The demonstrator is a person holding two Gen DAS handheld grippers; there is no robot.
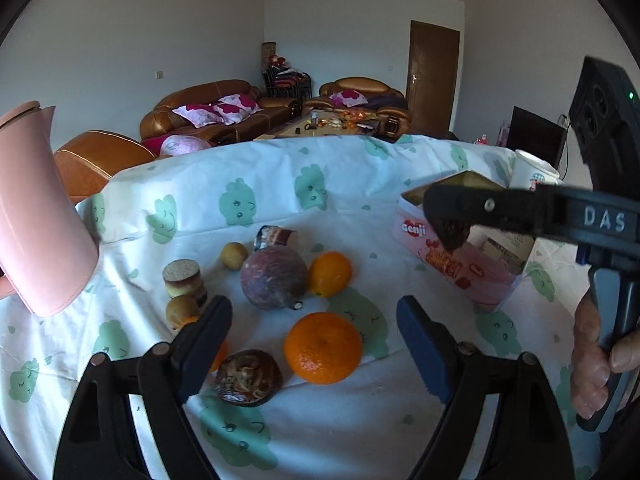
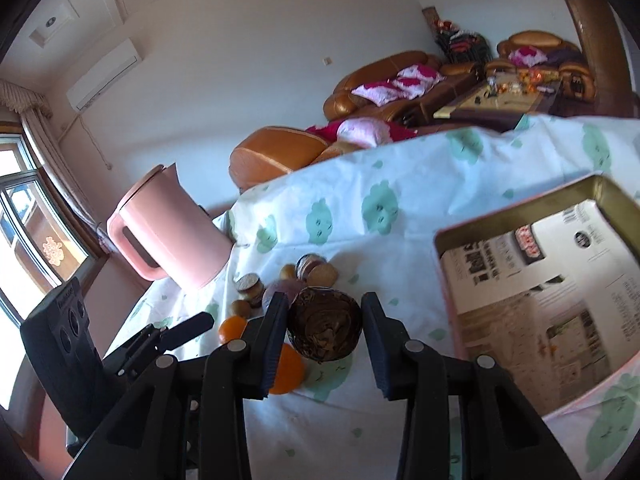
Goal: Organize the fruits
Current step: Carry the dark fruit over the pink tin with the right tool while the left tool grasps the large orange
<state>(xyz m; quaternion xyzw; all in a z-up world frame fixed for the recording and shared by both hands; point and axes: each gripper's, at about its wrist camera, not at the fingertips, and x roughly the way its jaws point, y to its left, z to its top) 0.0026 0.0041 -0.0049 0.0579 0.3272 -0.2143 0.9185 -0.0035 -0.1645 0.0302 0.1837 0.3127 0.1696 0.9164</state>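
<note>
Two grippers over the cloth — the right gripper (image 2: 325, 330) clamps a wrinkled brown fruit (image 2: 325, 330) beside the tin (image 2: 520, 204), the left gripper (image 1: 316, 334) gapes empty above an orange (image 1: 323, 347).

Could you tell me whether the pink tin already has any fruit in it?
No fruit shows in it yet. The right wrist view looks into the open tin and shows only printed paper lining its bottom.

Both views are lit by bright daylight, admitted through the window (image 2: 24, 208), which is blown out to white. Strong fisheye bending and dark vignetting are seen at the edges. Slight motion blur is shown on the tin (image 2: 540, 304).
</note>
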